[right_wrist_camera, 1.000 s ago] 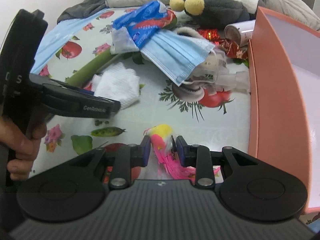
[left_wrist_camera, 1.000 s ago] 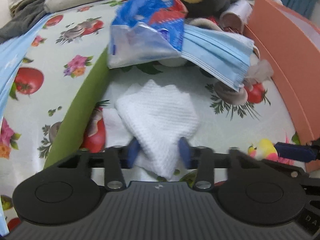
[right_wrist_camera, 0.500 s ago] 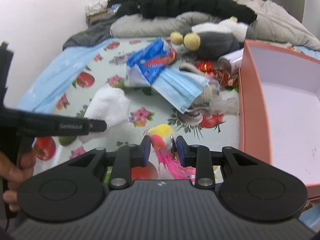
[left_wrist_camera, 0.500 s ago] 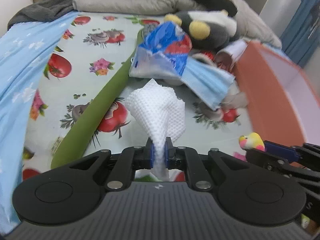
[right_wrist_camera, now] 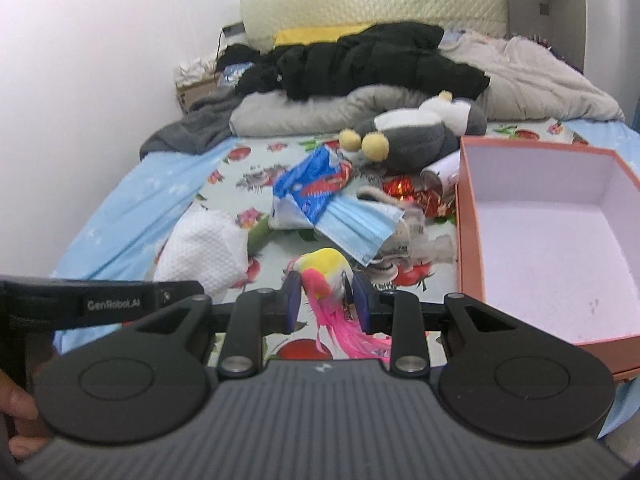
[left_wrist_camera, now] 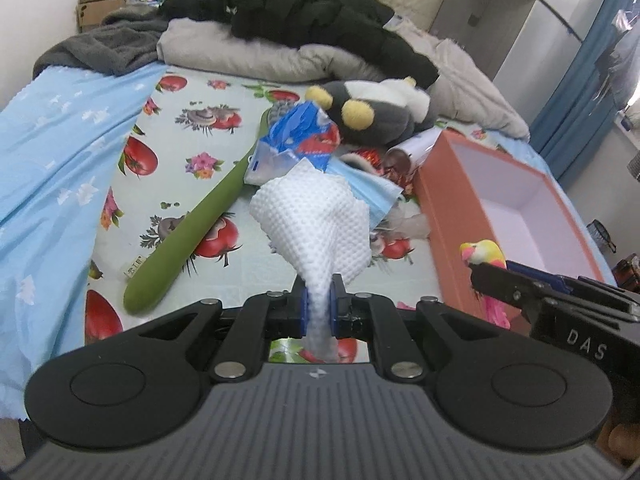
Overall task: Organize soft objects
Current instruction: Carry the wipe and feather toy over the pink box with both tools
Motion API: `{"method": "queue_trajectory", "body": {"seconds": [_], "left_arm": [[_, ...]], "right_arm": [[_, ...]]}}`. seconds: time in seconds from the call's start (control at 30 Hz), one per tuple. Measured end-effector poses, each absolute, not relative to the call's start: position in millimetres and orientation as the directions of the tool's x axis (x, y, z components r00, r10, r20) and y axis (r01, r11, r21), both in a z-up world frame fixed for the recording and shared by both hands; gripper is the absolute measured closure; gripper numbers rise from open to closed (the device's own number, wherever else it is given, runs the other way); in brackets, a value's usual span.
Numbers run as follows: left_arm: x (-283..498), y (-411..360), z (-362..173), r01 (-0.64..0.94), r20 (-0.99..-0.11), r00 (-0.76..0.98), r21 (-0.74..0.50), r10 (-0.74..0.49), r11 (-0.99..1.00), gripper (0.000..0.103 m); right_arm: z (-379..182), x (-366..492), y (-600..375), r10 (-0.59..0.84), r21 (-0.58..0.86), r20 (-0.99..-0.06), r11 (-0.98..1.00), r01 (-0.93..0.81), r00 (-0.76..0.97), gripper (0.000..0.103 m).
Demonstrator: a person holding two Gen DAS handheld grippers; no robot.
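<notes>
Soft objects: we found a white waffle-textured cloth (left_wrist_camera: 316,220) and a fluffy toy bird (right_wrist_camera: 326,272), yellow-headed with pink feathers, both lifted clear of the bed's fruit-and-flower printed sheet (left_wrist_camera: 192,128).
Cloth texture: we saw a dimpled, quilted weave; it bunched into a narrow neck at the pads and fanned out wide beyond them.
Left gripper (left_wrist_camera: 319,308): we saw its blue pads pinched nearly together on the cloth's gathered neck.
Right gripper (right_wrist_camera: 326,300): we saw its jaws part-way open, clamped on the bird's body, the pink tail streaming back towards the camera.
Box: we noted an orange cardboard box (right_wrist_camera: 468,216), rectangular with a pale, bare inside, resting on the bed to the right of the pile.
Pile between: we saw a pleated blue face mask (right_wrist_camera: 356,220), a crinkled blue-and-red plastic packet (right_wrist_camera: 308,188), a grey-and-white plush toy (right_wrist_camera: 416,132) with yellow ball ends, and a long, smooth green plush (left_wrist_camera: 192,232) that looked like a cucumber.
Writing: we read "GenRobot.AI" along the left tool's arm in the right wrist view, and "DAS" on the right tool in the left wrist view.
Head of bed: we saw rumpled grey blankets (left_wrist_camera: 248,48) under a black puffy jacket (right_wrist_camera: 360,60).
</notes>
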State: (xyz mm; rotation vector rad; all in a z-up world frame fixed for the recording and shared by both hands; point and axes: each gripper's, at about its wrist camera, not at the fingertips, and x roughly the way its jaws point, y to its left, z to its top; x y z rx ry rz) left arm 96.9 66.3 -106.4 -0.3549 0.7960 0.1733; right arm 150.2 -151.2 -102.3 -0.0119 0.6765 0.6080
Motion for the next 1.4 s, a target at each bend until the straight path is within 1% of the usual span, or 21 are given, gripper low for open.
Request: {"method": "queue_trajectory", "body": {"seconds": [0.3,0.63,0.9,1.1,1.4], "left_arm": [[62.5,45.5,-66.9,-0.262,-0.676,0.737,-0.254,0.022,0.931,0.091],[35.8,22.0,-40.2,-0.232,-0.642,0.766,-0.273,0.002,0.934,0.091],[37.1,3.4,-31.3,-0.174,-0.623,0.78,-0.311,-0.062,0.934,0.091],[46.9,-17.7,-27.7,-0.113,-0.617,0.779,-0.314,-0.112,0.943,0.091],[65.5,-46.7,-23.4,-0.026,-0.606,0.772,-0.33,-0.191,0.944,0.091]], "right_arm": [[-70.2,123.6,-170.9,0.551,0.204,-0.53,0.821,-0.534,0.644,0.071],[-55.4,102.5,-192.7,0.545,0.219,-0.509,0.831,-0.512,0.667,0.071],[-46.3,96.9,-214.5,0.508,0.225,-0.499,0.859,-0.461,0.702,0.071],[-42.1,96.0,-236.2,0.464,0.222,-0.491,0.885,-0.41,0.737,0.071],[-43.9,96.8,-268.6,0.4,0.232,-0.509,0.917,-0.326,0.762,0.071]]}}
